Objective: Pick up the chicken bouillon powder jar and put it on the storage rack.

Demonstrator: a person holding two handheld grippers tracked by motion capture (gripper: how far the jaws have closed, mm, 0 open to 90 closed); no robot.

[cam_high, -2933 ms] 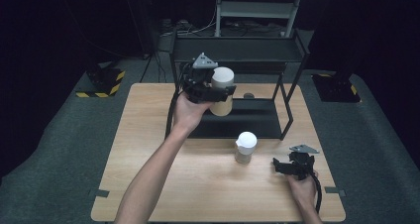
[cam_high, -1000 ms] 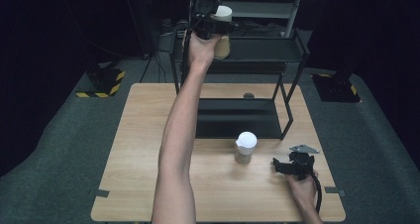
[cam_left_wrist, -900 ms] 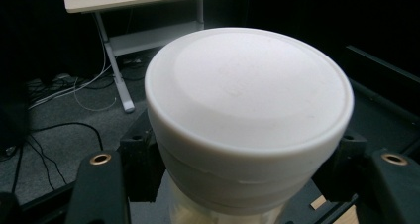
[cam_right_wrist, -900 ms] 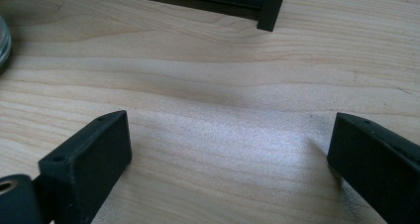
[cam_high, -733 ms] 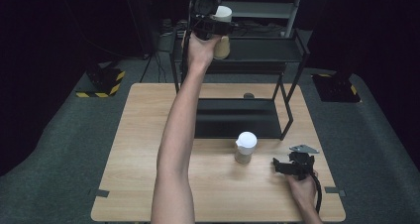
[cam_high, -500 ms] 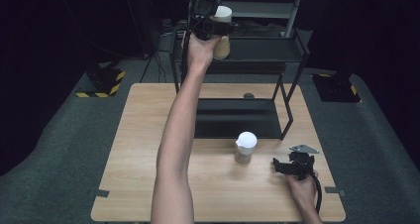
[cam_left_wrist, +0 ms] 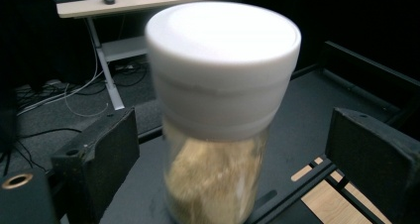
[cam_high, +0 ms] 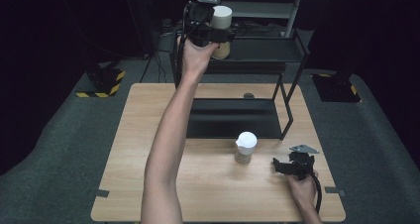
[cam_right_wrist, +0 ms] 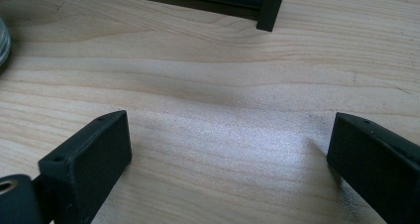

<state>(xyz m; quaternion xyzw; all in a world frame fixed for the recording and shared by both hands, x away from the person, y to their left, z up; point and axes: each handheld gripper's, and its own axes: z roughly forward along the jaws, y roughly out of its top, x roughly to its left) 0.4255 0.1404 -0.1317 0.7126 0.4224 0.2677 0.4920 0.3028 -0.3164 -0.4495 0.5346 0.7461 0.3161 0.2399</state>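
step: placing jar (cam_left_wrist: 218, 110) on rack's top shelf (cam_high: 262, 50) | left tool (cam_high: 210, 33) jaws just opened wide, jar between them, apparently free | right tool (cam_high: 292, 165) wide, empty, on counter (cam_high: 138, 149) | next: back left tool off level, leaving jar unclipped

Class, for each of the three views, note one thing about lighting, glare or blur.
High view: dark surroundings, evenly lit light wooden table. Left gripper view: the white-lidded clear jar of tan powder looks slightly blurred, its lid glaring. Right gripper view: sharp wood grain, with soft shadows beside the jaws.
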